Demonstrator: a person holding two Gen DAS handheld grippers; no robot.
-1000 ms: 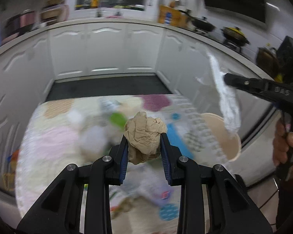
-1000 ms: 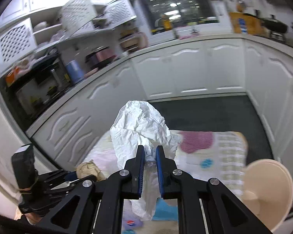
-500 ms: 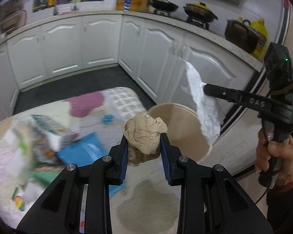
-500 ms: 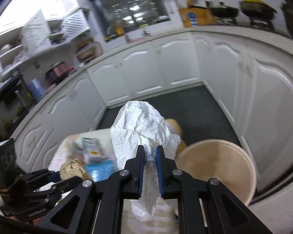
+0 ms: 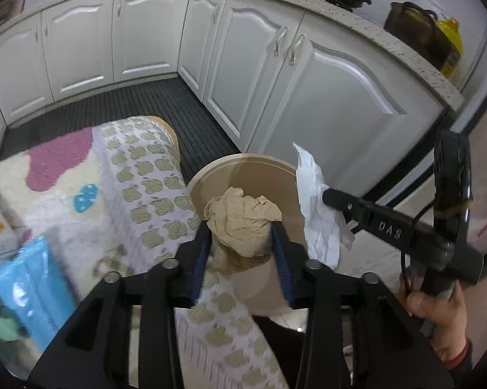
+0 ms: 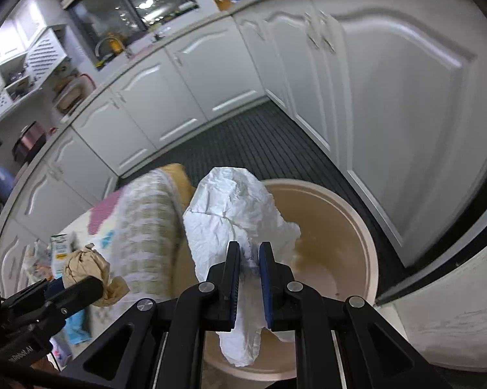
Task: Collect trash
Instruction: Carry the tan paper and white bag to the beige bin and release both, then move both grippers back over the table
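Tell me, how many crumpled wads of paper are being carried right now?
2: a crumpled brown paper wad between the opening left gripper, a crumpled white paper wad in the right gripper.

Evenly lit from overhead, slightly dim. Strong fisheye bending and dark vignetting at edges. Motion blur on near-left clutter and right cabinets (image 6: 405, 97); ceiling-light reflections in far window (image 6: 139, 3).
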